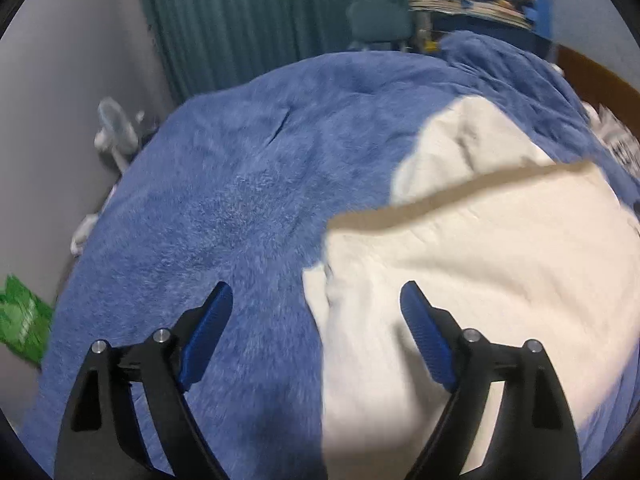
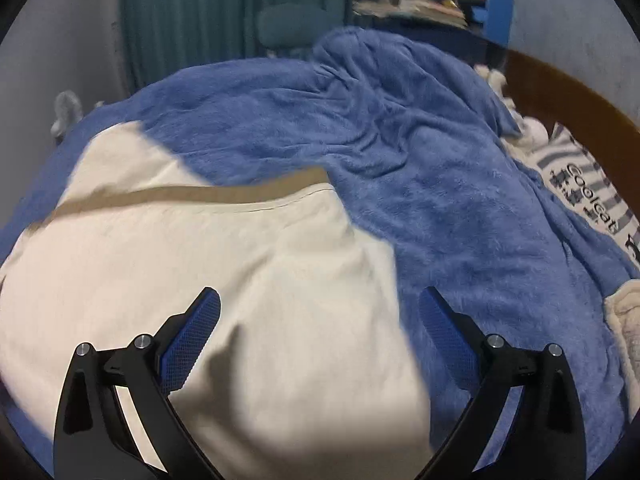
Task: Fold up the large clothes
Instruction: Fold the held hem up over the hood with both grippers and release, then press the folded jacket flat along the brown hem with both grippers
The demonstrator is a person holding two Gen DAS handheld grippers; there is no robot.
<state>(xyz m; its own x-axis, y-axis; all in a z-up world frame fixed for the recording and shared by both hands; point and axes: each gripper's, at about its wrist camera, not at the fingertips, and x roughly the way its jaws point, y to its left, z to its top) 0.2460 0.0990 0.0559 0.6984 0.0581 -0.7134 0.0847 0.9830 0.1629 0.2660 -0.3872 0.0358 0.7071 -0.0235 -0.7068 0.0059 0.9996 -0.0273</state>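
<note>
One cream garment lies flat on one blue blanket, its tan band toward 12 o'clock. Left gripper and right gripper both gape wide, empty, above its near edges; bare blanket lies at 9 and 3 o'clock.

Dim indoor light — soft motion blur, dark fisheye corners.

Blue blanket under cream garment

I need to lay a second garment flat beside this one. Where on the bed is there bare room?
Freest: the smooth blue blanket left of the cream garment, toward the green curtain. Right of the garment the blanket bunches into folds, hemmed in by a striped printed fabric.
</note>
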